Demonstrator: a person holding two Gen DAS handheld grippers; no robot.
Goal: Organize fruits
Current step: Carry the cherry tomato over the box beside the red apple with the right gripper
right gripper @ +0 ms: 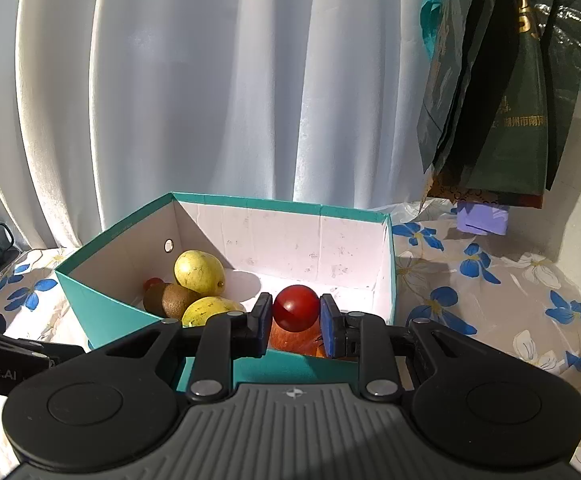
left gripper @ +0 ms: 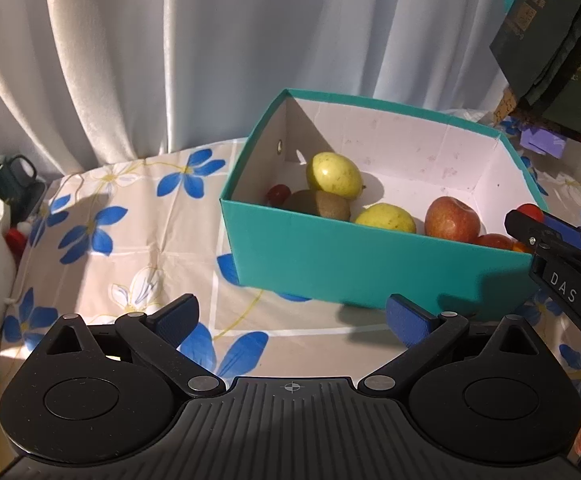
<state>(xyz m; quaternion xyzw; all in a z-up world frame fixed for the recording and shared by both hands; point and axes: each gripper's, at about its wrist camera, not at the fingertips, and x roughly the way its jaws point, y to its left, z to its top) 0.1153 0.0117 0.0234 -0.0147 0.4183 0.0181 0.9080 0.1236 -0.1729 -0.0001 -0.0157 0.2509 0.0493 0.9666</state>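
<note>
- Leftmost, the left gripper (left gripper: 292,320) hovers over the floral tablecloth (left gripper: 130,240), jaws apart and empty.
- Next, the teal box (left gripper: 330,264) holds yellow fruits, a kiwi (right gripper: 170,300) and an apple (left gripper: 452,220).
- Rightward, the right gripper (right gripper: 296,322) clamps a cherry tomato (right gripper: 295,307) above the box.

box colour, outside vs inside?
The box is teal outside, white inside with faint stains. Left wrist view shows it best.

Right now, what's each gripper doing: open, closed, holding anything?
Left gripper: open, empty, above the floral tablecloth.
Right gripper: closed on a small red tomato, over the teal box.
</note>
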